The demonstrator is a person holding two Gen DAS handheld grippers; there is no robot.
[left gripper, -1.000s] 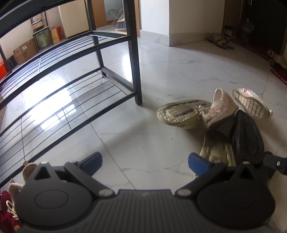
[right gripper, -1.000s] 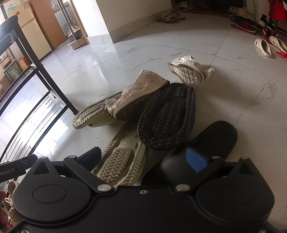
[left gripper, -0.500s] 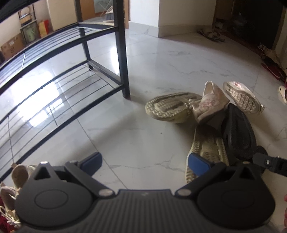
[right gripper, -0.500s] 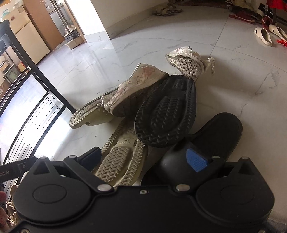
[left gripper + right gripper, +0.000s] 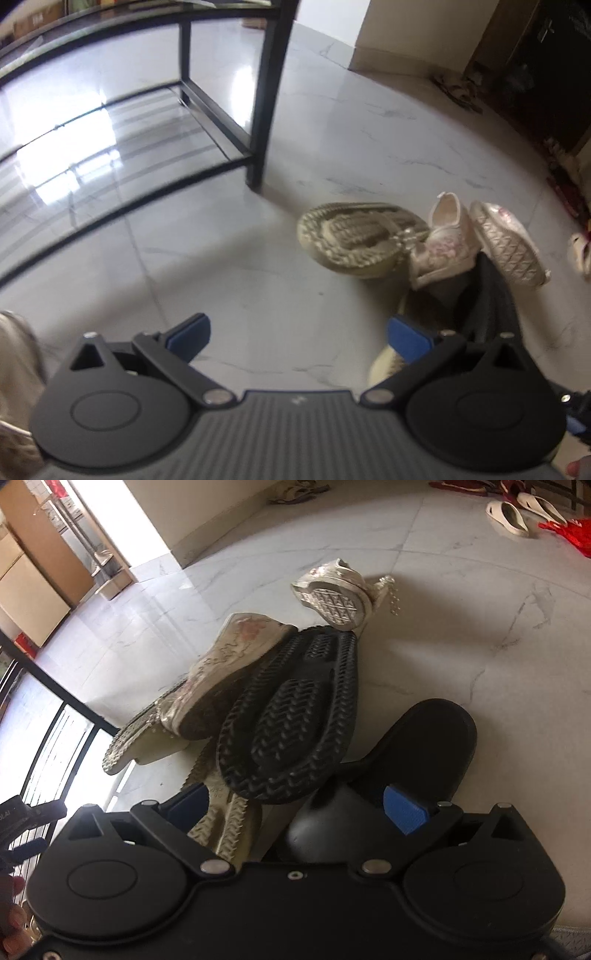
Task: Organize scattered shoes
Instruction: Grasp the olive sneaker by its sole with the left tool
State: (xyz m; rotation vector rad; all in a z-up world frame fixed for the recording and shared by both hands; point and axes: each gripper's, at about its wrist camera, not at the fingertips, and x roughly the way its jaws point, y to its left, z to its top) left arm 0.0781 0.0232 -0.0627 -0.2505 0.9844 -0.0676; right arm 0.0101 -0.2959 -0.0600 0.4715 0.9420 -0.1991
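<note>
- Closing in on the shoe pile: over the last second both views have drawn nearer, and the right hand-held gripper (image 5: 306, 812) has dropped lower over the black slide (image 5: 417, 746).
- Left hand-held gripper (image 5: 299, 336): pads spread wide, nothing between them, above bare floor (image 5: 229, 280) near the rack (image 5: 266, 92).
- Right hand-held gripper: spread wide, holding nothing; its right pad sits over the slide's strap, its left pad over a beige sole (image 5: 225, 823). I judge the slide is the next pick, not yet gripped.
- Pile, on the floor just right of the rack's leg: black shoe (image 5: 295, 716) sole-up, lying over the slide and the beige sole; floral sneaker (image 5: 229, 657) leaning on a second beige shoe (image 5: 358, 236); another floral sneaker (image 5: 336, 598) tipped sole-out at the far end.
- Rack: the shelves in view are bare, so I judge sorting has barely begun.
- Writing: moulded marks on the beige sole, too blurred to read; partial white letters at the right view's left edge, not legible.
</note>
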